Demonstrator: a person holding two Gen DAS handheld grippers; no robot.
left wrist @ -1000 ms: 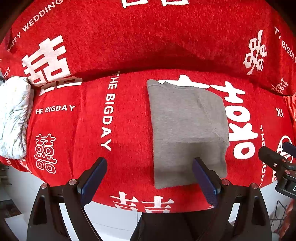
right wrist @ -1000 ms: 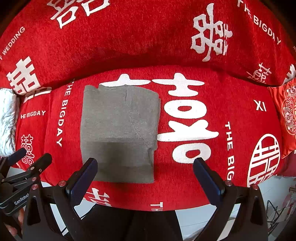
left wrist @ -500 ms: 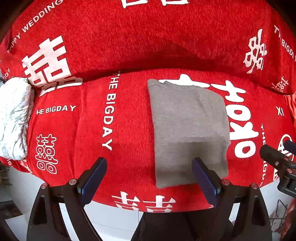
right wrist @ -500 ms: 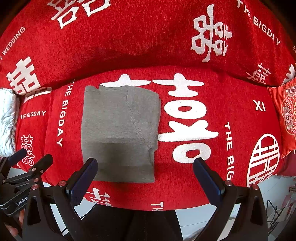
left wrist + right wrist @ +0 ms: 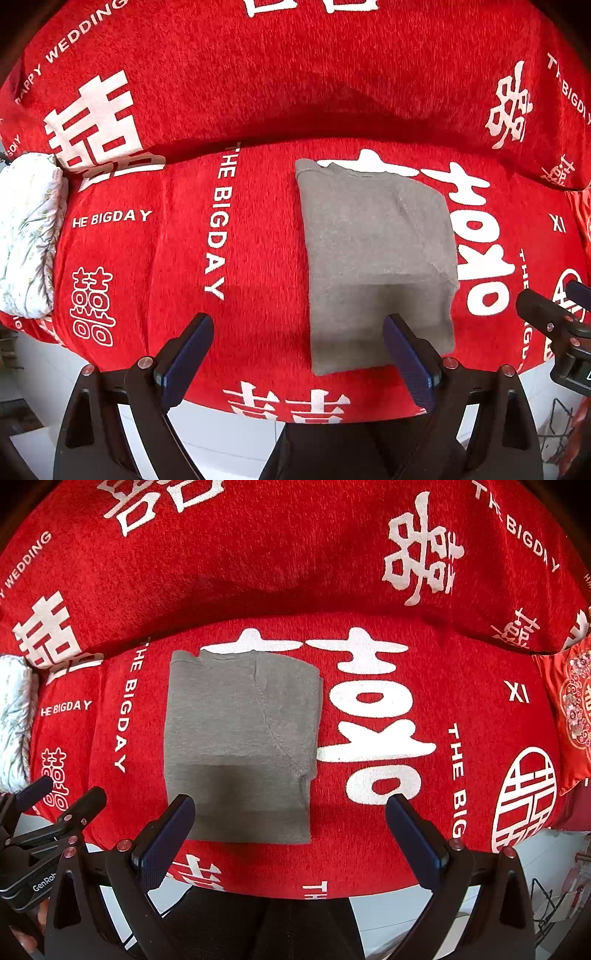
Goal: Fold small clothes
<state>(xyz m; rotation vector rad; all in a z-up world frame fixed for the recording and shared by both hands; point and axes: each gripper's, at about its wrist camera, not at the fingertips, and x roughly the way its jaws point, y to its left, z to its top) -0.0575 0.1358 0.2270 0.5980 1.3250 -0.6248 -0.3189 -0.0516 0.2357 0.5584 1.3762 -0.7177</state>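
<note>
Grey knit garment, folded into a neat rectangle, lies flat on a red sofa cover printed with white characters and the words "THE BIGDAY". Left gripper hovers above the cover's near edge with its jaws spread wide and empty; the garment lies ahead of its right jaw. Right gripper hovers beside it, jaws also wide apart and holding nothing, with the garment ahead of its left jaw. Neither gripper touches the cloth. A white patterned bundle sits far off to the left of both.
</note>
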